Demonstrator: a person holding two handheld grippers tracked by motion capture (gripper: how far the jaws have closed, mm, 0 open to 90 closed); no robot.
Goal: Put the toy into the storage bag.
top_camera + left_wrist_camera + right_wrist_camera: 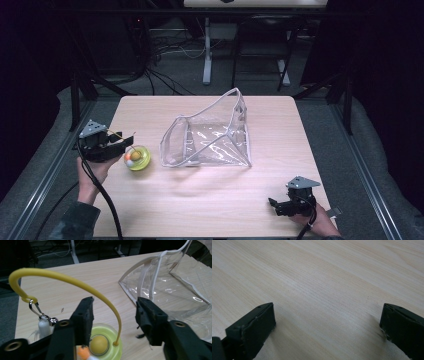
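I see a pale wood-grain tabletop (210,200) with rounded corners. A clear plastic pouch (210,137) with white edging lies near its middle, mouth propped open. Toward the left edge sits a yellow-green round toy (137,157) with small balls inside and a curved yellow wand.

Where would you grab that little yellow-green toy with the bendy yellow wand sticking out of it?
Probably by the round yellow-green toy body, from above: it sits low on the table, and the left gripper already has a jaw on either side. The thin yellow wand arches up and looks too springy for a steady hold.
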